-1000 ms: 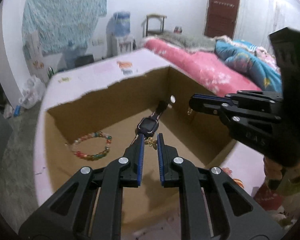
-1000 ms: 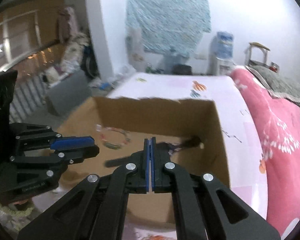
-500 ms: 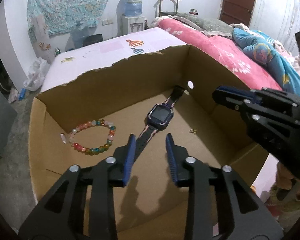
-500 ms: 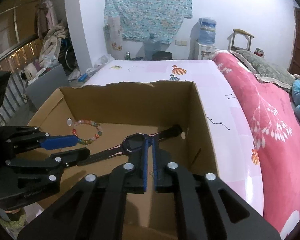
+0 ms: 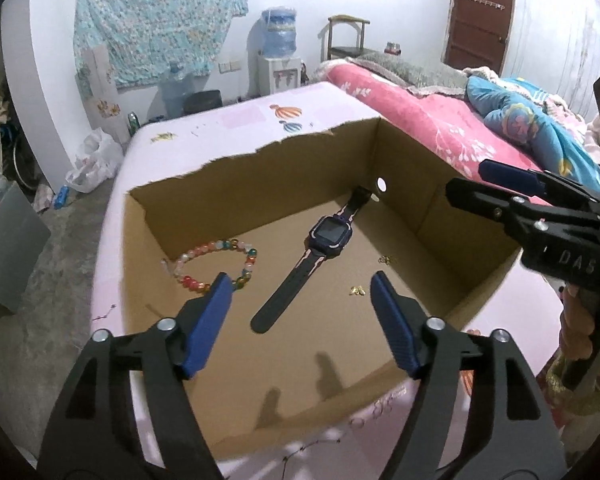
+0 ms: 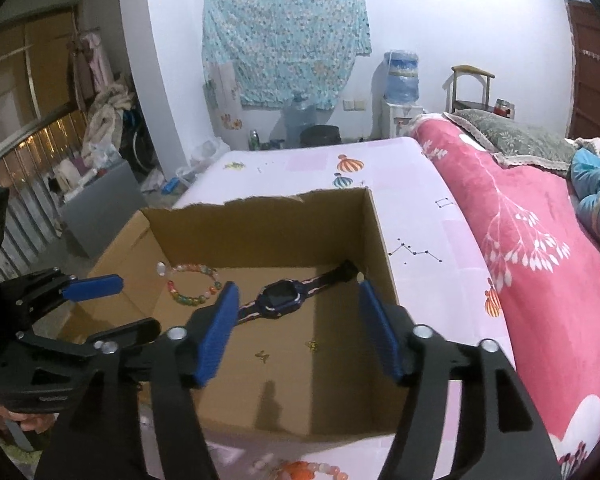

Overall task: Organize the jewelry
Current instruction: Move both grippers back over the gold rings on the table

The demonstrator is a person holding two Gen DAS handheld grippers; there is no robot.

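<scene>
An open cardboard box [image 5: 260, 172] [image 6: 268, 220] sits on a pink bed. Inside lie a colourful bead bracelet [image 5: 212, 264] [image 6: 192, 284], a dark smartwatch [image 5: 328, 236] [image 6: 280, 298] and two small gold earrings [image 5: 357, 290] [image 5: 386, 259], also seen in the right wrist view [image 6: 263, 356] [image 6: 311, 345]. My left gripper [image 5: 300, 292] is open and empty above the box's near side. My right gripper [image 6: 296, 300] is open and empty above the box; it also shows at the right of the left wrist view [image 5: 512, 188].
More beads [image 6: 320, 470] and a thin chain [image 5: 364, 420] lie on the pink sheet in front of the box. A pink quilt [image 6: 520, 240] lies to the right. A water dispenser [image 5: 278, 56] and a chair [image 5: 346, 36] stand at the back wall.
Both grippers have opened wide and pulled back up from the box. The gold earrings they held now lie on the box floor.
</scene>
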